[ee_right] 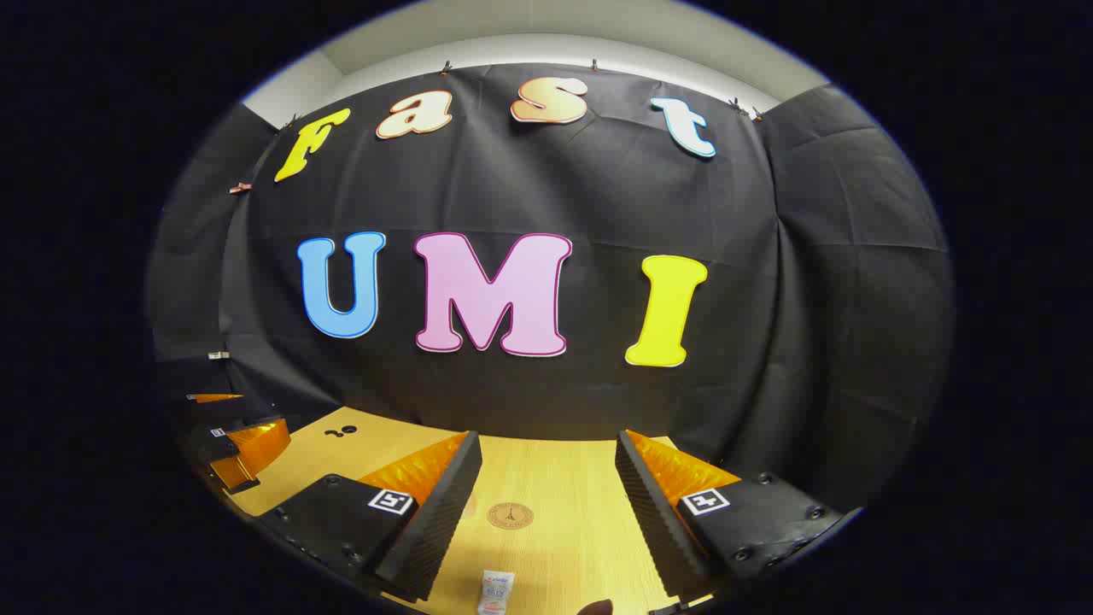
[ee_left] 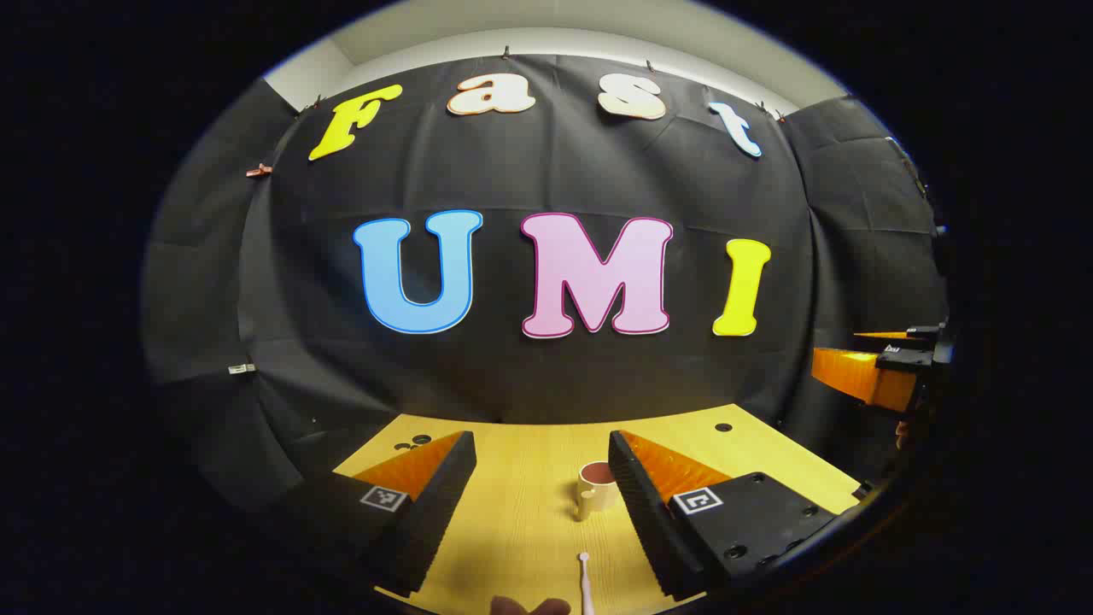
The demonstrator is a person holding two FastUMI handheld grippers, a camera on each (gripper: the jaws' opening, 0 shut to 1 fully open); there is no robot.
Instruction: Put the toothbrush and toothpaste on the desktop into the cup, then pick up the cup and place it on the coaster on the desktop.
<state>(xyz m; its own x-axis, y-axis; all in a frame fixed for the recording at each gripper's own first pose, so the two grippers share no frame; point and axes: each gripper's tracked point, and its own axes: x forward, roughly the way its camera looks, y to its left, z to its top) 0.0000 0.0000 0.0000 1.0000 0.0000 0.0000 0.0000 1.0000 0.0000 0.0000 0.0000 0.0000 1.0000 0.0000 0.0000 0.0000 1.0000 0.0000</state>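
In the left gripper view my left gripper [ee_left: 542, 512] hangs open above the wooden desktop [ee_left: 521, 478]. A cream cup [ee_left: 596, 489] with a dark inside stands upright just left of its right finger. The white toothbrush [ee_left: 585, 581] lies on the desktop near the bottom edge, its head toward the cup. In the right gripper view my right gripper [ee_right: 548, 512] is open over the desktop, with the round coaster [ee_right: 510, 516] lying flat between its fingers. The end of the toothpaste tube [ee_right: 495, 591] shows at the bottom edge. Nothing is held by either gripper.
The right gripper [ee_left: 871, 376] shows at the far right of the left gripper view, the left gripper [ee_right: 230, 444] at the far left of the right gripper view. Small dark holes [ee_left: 723, 426] mark the desktop near the back. Black cloth closes the booth behind and at the sides.
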